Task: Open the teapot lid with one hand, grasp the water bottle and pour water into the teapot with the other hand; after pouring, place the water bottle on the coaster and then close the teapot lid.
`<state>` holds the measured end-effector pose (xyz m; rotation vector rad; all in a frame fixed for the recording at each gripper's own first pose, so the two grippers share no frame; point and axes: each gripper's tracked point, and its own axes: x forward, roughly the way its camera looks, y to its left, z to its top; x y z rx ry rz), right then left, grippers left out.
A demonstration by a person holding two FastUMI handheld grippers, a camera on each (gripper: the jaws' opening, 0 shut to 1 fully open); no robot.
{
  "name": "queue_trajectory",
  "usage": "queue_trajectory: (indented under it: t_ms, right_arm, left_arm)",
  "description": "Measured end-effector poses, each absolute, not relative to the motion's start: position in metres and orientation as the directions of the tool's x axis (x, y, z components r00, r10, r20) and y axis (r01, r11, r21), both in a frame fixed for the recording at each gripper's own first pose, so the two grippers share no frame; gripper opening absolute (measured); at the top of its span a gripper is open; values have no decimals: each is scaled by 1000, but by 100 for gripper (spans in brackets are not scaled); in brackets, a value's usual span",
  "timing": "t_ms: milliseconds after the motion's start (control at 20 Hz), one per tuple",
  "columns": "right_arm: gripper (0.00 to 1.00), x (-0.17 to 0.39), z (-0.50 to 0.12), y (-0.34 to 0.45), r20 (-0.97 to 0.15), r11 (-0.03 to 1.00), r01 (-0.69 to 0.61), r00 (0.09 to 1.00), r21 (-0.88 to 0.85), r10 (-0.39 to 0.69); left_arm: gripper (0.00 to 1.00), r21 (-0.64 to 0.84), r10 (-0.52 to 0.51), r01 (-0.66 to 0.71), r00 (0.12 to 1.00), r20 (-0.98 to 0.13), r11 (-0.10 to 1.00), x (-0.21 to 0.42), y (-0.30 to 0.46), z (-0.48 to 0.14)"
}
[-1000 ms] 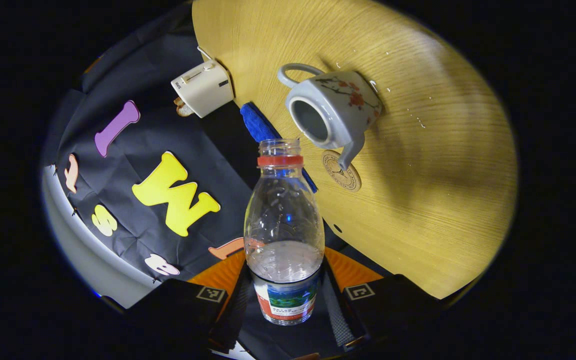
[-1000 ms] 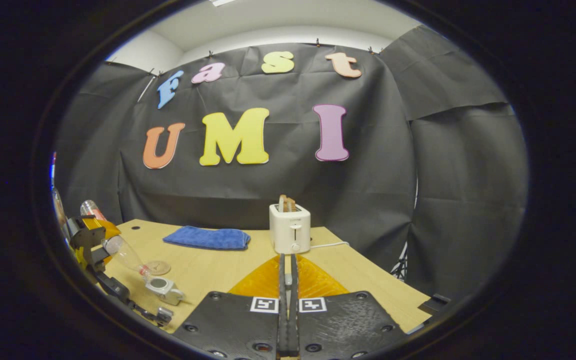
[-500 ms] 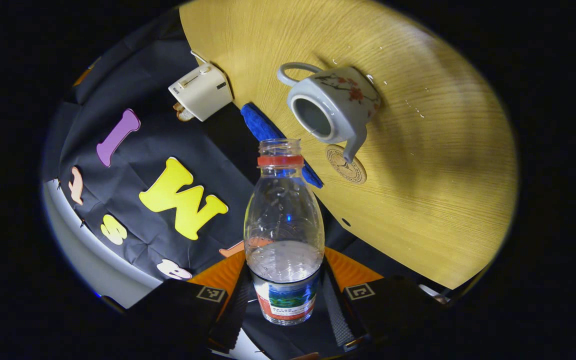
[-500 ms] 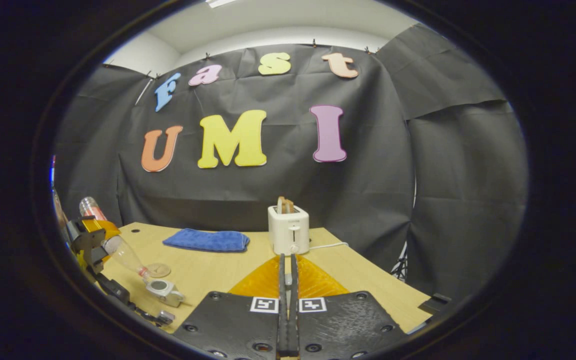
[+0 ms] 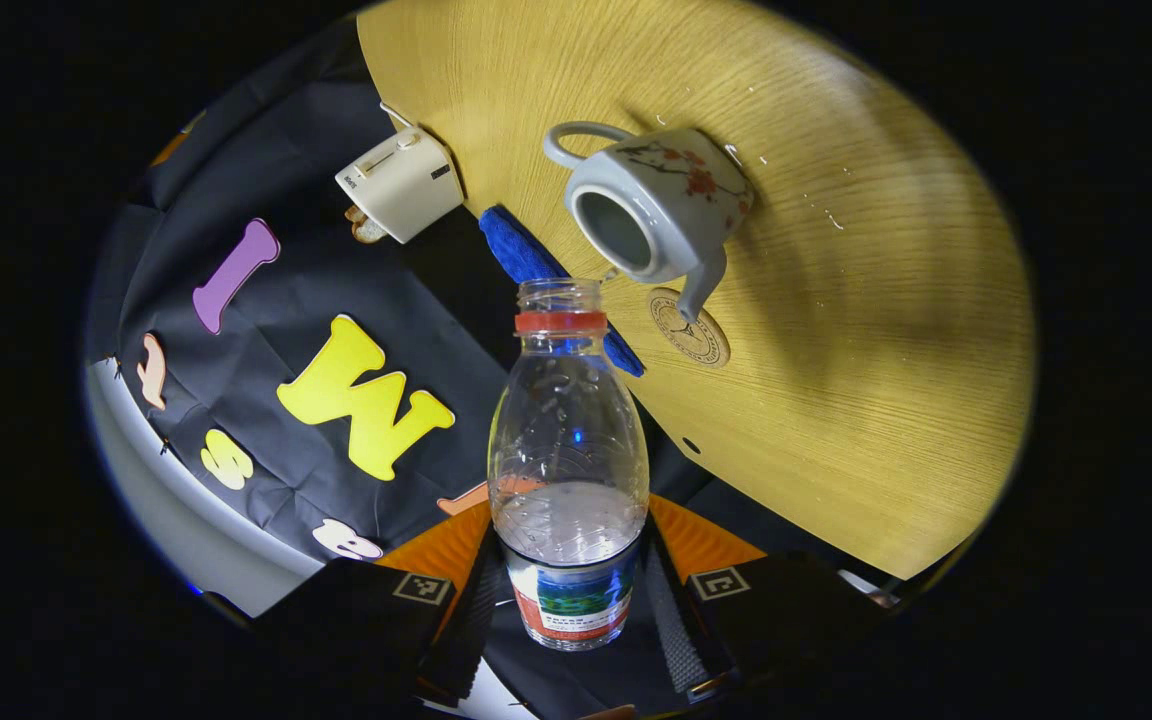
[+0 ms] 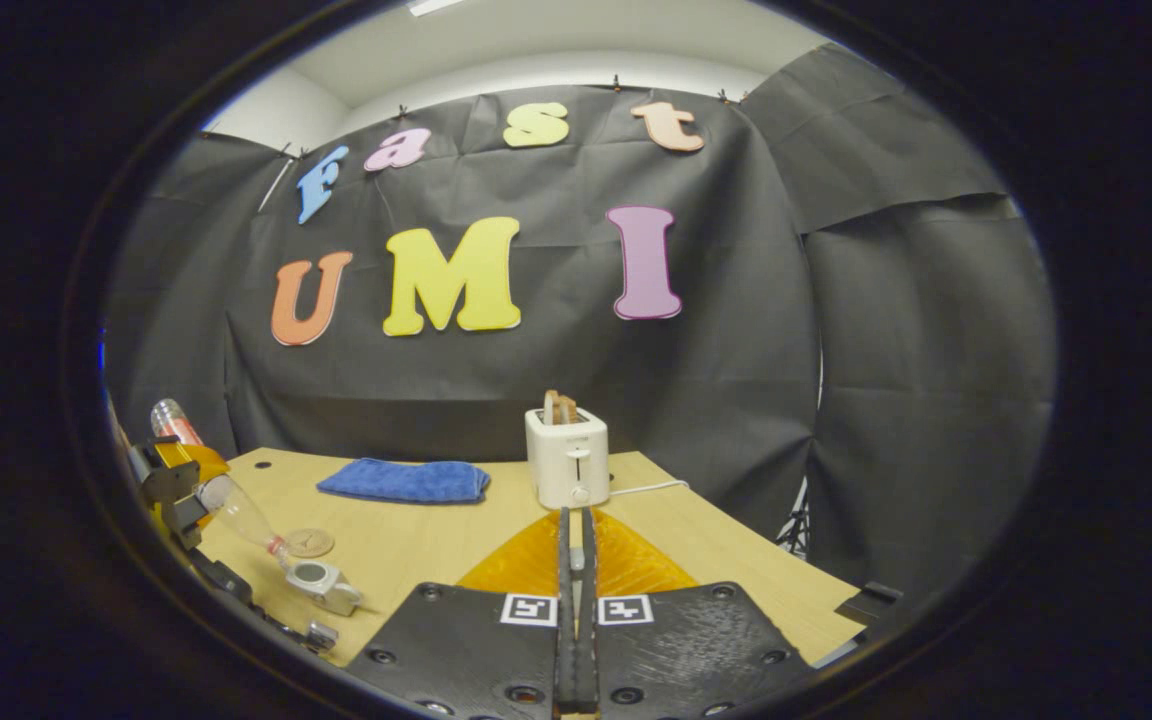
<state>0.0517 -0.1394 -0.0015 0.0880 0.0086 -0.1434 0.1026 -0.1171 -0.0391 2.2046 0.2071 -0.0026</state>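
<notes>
My left gripper (image 5: 571, 560) is shut on a clear water bottle (image 5: 568, 420) with a red neck ring and no cap. Its mouth points at the lidless grey teapot (image 5: 661, 205) with red blossoms. A round coaster (image 5: 691, 330) lies just under the spout. In the right gripper view the bottle (image 6: 236, 510) slants mouth-down over the teapot (image 6: 324, 588), held by the left gripper (image 6: 171, 480), with the coaster (image 6: 308, 542) behind. My right gripper (image 6: 576, 530) is shut, with nothing visible between its fingers, well to the right of the teapot.
A white toaster (image 6: 566, 460) with bread stands at the back of the wooden table (image 6: 416, 540), a folded blue cloth (image 6: 403, 480) to its left. Small water drops dot the table (image 5: 886, 380) beyond the teapot.
In the left gripper view the teapot has slid slightly up and left as the bottle shifts over it. The right gripper has drifted a little; both stay shut.
</notes>
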Motion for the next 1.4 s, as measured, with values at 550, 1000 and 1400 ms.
queue_trajectory:
  t_ms: [550, 1000, 1400]
  right_arm:
    - [0, 52, -4, -141, -24, 984, 146, 989, 100, -144]
    - [0, 49, -1, -144, -30, 982, 156, 988, 102, -153]
    - [0, 47, 1, -140, -20, 984, 153, 988, 90, -152]
  left_arm:
    - [72, 955, 92, 155, 986, -136, -254, 115, -110, -39]
    - [74, 933, 108, 99, 984, -144, 346, 142, -93, -31]
    - [75, 603, -25, 56, 998, -60, 796, 168, -118, -29]
